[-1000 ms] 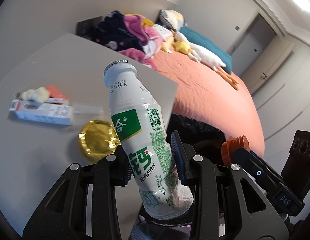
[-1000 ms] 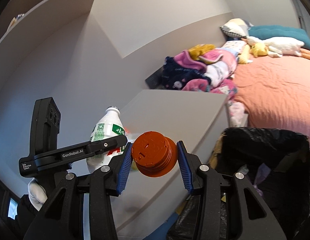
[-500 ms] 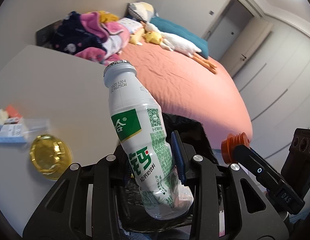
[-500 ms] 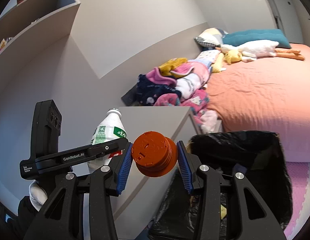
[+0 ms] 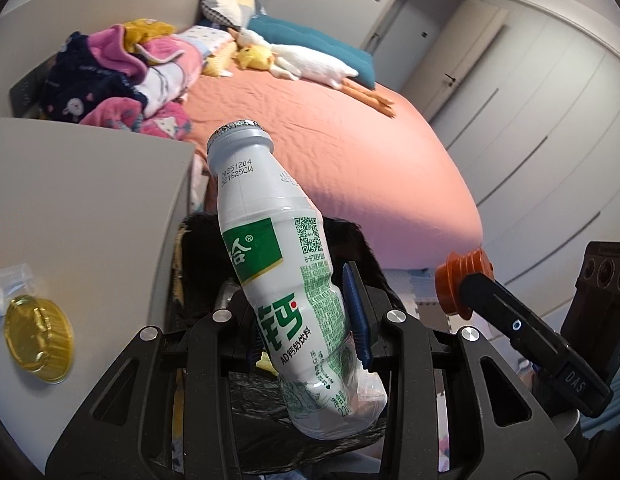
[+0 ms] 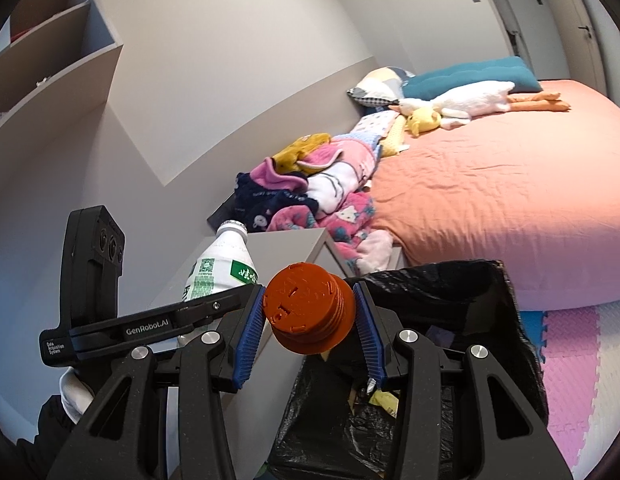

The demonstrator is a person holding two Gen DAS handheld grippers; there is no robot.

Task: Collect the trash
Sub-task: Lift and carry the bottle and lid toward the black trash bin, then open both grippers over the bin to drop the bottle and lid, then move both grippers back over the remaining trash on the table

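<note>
Bottle [image 5: 285,276] and cap [image 6: 307,312] are both in hand and both poised near the black-lined bin [image 6: 506,320]; the left gripper [image 5: 305,328] has its fingers clenched on the lower body of the white drink bottle, which tilts neck-up and away from the camera; the right gripper [image 6: 307,320] has its fingers clamped on the ribbed sides of the orange cap. In the left wrist view the bottle's base hangs over the bin's dark opening, just off the desk's near right corner; in the right wrist view the cap sits above the bin's near rim, with scraps visible inside the liner.

Risks from here, as I judge them: the bottle is gripped low and leans, so a release while it is off-centre could tip it against the rim or onto the foam floor mat [image 6: 582,344]; the cap is round and would roll away if it clipped the liner's edge. The two grippers are close together, so they might knock each other over the opening. A gold foil tray [image 5: 37,344] and what may be a clear plastic wrapper [image 5: 9,280] lie at the desk's near left edge, so the job looks unfinished.
</note>
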